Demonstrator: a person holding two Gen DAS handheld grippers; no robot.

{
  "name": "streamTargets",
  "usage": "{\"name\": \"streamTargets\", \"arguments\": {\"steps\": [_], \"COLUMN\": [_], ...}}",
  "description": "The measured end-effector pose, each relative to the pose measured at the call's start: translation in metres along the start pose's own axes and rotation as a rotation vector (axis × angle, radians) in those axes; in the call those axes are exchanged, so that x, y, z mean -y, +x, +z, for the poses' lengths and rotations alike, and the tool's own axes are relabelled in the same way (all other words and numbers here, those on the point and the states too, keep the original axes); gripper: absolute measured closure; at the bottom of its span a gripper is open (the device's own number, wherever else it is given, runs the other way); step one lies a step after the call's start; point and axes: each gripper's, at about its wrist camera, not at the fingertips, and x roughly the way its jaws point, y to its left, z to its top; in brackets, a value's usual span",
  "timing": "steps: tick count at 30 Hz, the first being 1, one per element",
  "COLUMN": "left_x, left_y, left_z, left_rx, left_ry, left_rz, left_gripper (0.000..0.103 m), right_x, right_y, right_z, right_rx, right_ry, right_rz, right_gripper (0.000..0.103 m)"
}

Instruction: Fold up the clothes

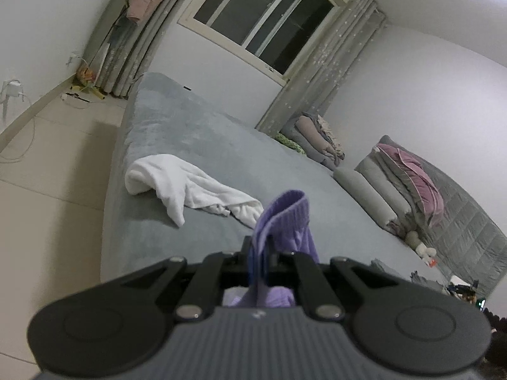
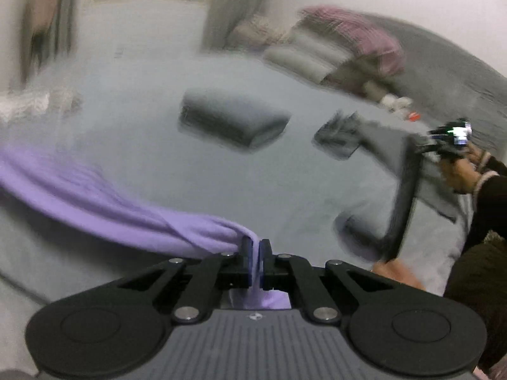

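Left wrist view: left gripper (image 1: 259, 247) clenched on purple garment (image 1: 285, 212), right gripper (image 2: 255, 248) likewise; soft, light, floppy, best pinched at ribbed hem above bed (image 1: 190, 133).

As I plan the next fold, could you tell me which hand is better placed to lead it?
Probably the right gripper: the soft purple knitted garment trails sideways from it over the grey bed.

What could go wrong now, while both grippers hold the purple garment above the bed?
1. Each gripper, left and right, pinches only a small bunch of the purple garment, so an edge may slip out.
2. The white garment lies just ahead on the bed; the purple cloth may drag over it.
3. The folded dark stack may be disturbed if the cloth swings wide.
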Motion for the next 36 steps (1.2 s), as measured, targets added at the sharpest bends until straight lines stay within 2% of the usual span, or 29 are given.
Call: {"name": "streamTargets", "arguments": {"steps": [2, 7, 14, 21, 25, 30, 34, 36], "left_x": [0.0, 0.002, 0.006, 0.011, 0.015, 0.021, 0.024, 0.027], "left_y": [0.002, 0.003, -0.006, -0.015, -0.014, 0.002, -0.003, -0.001], "left_z": [-0.001, -0.003, -0.001, 0.003, 0.004, 0.005, 0.012, 0.006], "left_rx": [-0.021, -0.032, 0.013, 0.087, 0.104, 0.098, 0.184, 0.151], "left_ry": [0.004, 0.011, 0.008, 0.024, 0.042, 0.083, 0.083, 0.128], "left_rz": [0.001, -0.005, -0.042, -0.079, -0.067, -0.034, -0.106, -0.082], "left_gripper": [0.099, 0.099, 0.099, 0.099, 0.099, 0.099, 0.099, 0.099], "right_x": [0.006, 0.001, 0.006, 0.018, 0.025, 0.025, 0.022, 0.016], "right_y": [-0.011, -0.008, -0.044, -0.09, -0.088, -0.025, -0.013, -0.008], "right_z": [0.006, 0.011, 0.028, 0.032, 0.031, 0.029, 0.03, 0.025], "right_rx": [0.037, 0.037, 0.171, 0.251, 0.223, 0.064, 0.088, 0.062], "right_ry": [0.009, -0.025, 0.013, 0.094, 0.131, 0.127, 0.117, 0.087], "right_rz": [-0.008, -0.004, 0.003, 0.081, 0.116, 0.09, 0.032, 0.035], "right_gripper": [0.1, 0.1, 0.1, 0.1, 0.1, 0.1, 0.1, 0.1]}}
